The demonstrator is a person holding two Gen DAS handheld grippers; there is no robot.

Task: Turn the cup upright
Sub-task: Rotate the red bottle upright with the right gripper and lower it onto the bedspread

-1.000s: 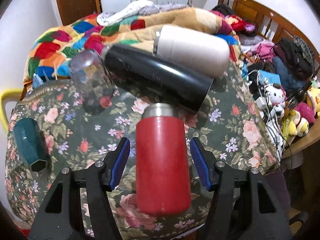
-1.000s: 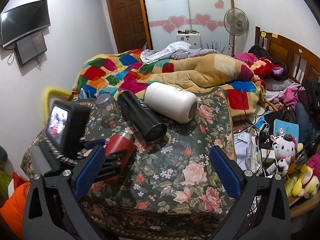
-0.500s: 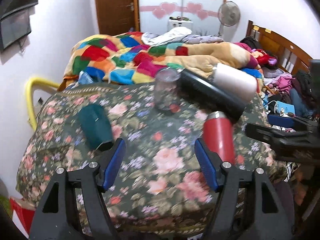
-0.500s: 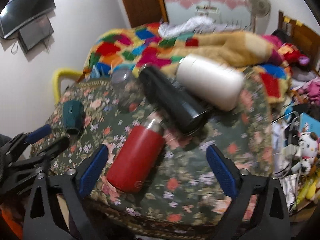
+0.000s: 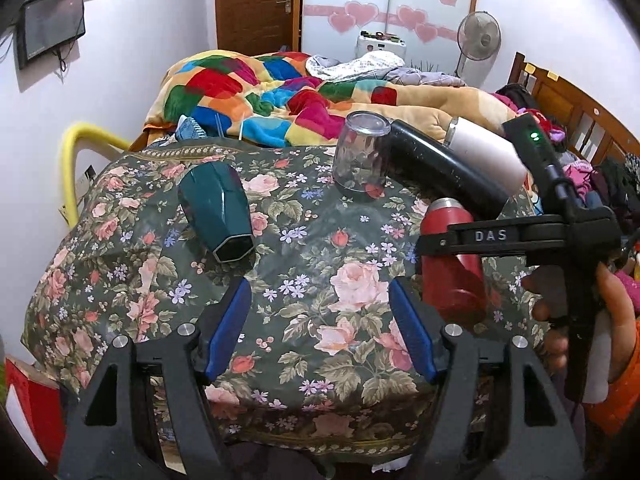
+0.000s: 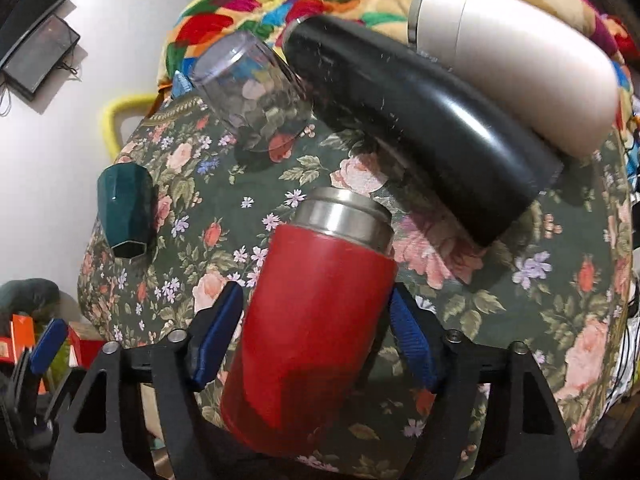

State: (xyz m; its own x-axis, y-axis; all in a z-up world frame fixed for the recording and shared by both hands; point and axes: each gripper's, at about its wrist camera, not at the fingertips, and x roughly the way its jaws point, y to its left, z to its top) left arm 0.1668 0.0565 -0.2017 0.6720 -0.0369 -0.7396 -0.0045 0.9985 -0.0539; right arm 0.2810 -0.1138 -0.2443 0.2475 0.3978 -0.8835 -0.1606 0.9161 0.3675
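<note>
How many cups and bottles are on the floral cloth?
5, none visibly hidden: the red cup between the right gripper jaws; the black bottle behind it; the white bottle beyond; the clear cup at back; the green cup far left.

On the tabletop (image 5: 340,272) I see a faceted cup (image 5: 218,210) lying on its side at the left, well apart from the rest. An inverted tumbler (image 5: 362,156) stands behind centre, touching the long flask (image 5: 444,172) lying to its right, with a pale flask (image 5: 486,152) lying just behind that. The short flask (image 6: 312,320) lies nearest me at the right, between my right gripper's (image 6: 316,336) jaws.
</note>
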